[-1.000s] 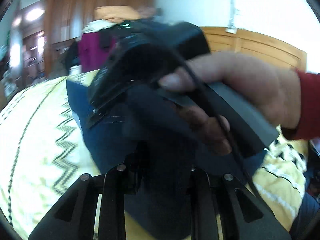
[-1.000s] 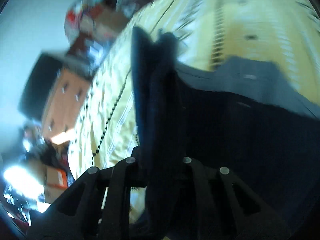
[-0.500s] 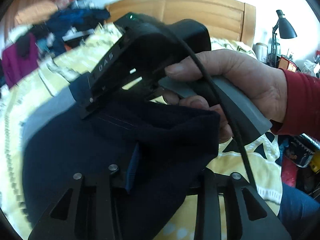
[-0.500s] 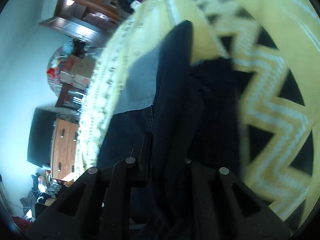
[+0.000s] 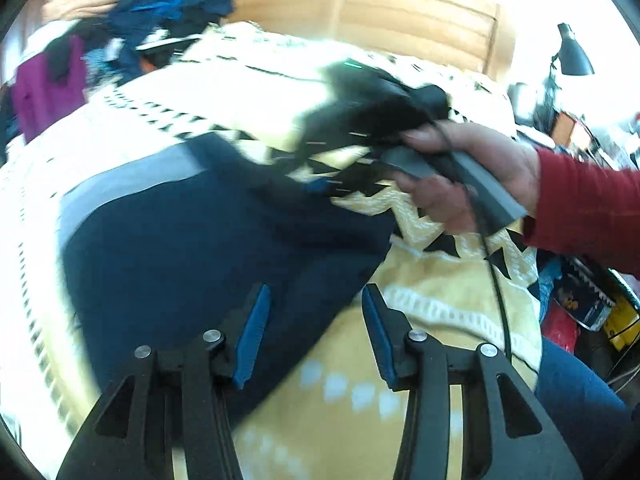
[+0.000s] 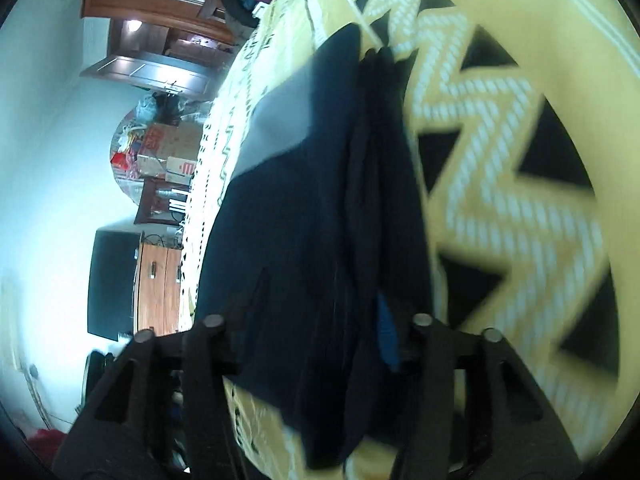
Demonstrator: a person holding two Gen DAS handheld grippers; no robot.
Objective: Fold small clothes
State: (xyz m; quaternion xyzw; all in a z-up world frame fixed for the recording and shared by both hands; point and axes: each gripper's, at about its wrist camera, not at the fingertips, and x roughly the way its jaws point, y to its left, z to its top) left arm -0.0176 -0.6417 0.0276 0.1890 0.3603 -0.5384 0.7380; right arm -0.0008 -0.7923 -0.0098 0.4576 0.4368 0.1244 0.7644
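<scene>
A navy garment (image 5: 208, 248) with a grey waistband (image 5: 128, 184) lies folded on the yellow zigzag bedspread (image 5: 420, 292). My left gripper (image 5: 316, 292) is open just above the fold's near edge, its blue pads (image 5: 252, 332) apart and gripping nothing. A hand (image 5: 472, 176) in a red sleeve holds my right gripper (image 5: 320, 176) at the garment's far right corner, motion-blurred. In the right wrist view the right gripper (image 6: 320, 304) stands open, with the stacked layers of the navy garment (image 6: 312, 208) lying loose between its fingers.
A heap of clothes (image 5: 132, 28) lies at the far left of the bed, against a wooden headboard (image 5: 380, 12). A black lamp (image 5: 572, 56) and clutter stand to the right. The right wrist view shows a cabinet with a dark screen (image 6: 116, 284) beyond the bed.
Both grippers have opened and let go of the navy garment, which has dropped flat onto the bedspread. The right gripper has drawn back towards the garment's right corner.
</scene>
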